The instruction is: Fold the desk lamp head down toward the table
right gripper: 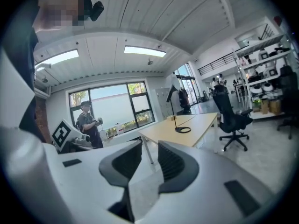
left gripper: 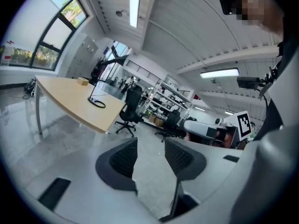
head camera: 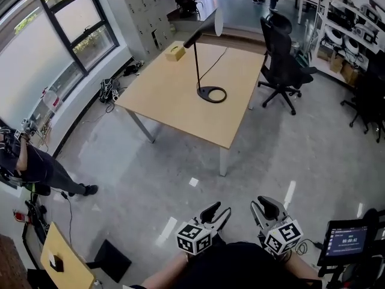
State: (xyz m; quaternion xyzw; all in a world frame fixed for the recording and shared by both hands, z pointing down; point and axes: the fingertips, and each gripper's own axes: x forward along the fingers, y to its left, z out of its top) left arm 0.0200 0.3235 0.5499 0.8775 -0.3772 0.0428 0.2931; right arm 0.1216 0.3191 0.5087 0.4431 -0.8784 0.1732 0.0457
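Note:
The desk lamp [head camera: 197, 59] stands on the wooden table [head camera: 174, 101] far ahead of me: a black ring base [head camera: 212, 94], a thin black stem, and a white cone head [head camera: 217, 21] held high and upright. Both grippers hang low by my body, well short of the table. My left gripper [head camera: 219, 210] and right gripper [head camera: 263, 205] are open with nothing between the jaws. In the left gripper view the lamp [left gripper: 97, 95] is small beyond the left gripper [left gripper: 150, 156]. In the right gripper view the lamp [right gripper: 175, 107] shows above the right gripper [right gripper: 149, 160].
A small tan box [head camera: 175, 53] sits on the table's far corner. A black office chair [head camera: 281, 65] stands right of the table. A person [head camera: 27, 162] is at the left by the windows. A tablet [head camera: 347, 239] is at my lower right. Grey floor lies between me and the table.

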